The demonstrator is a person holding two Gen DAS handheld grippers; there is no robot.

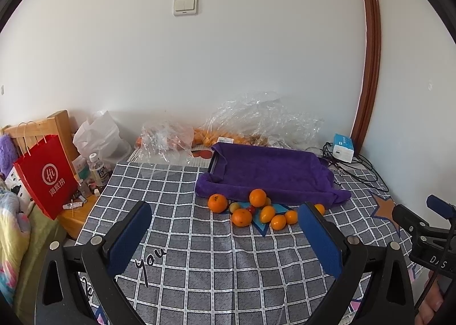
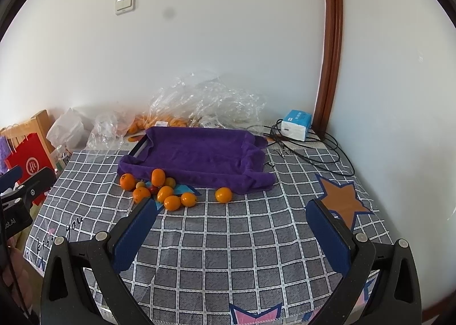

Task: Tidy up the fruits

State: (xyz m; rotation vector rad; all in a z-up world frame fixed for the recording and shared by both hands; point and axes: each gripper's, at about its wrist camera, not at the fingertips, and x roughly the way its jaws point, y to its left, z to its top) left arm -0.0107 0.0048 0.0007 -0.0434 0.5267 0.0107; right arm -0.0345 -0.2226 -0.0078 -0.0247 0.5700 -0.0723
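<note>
both tongs (image 1: 225,228) (image 2: 232,225) hover level (spread wide) before oranges (image 1: 258,209)

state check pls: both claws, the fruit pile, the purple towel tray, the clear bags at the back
left claw: open, holding nothing, above the cloth.
right claw: open, holding nothing.
fruit pile: loose on the checked cloth, in front of the tray.
lone orange: apart from the pile, near the towel's edge.
purple towel tray: lined with the towel, no fruit inside.
clear plastic bags: crumpled, some orange fruit inside.
</note>
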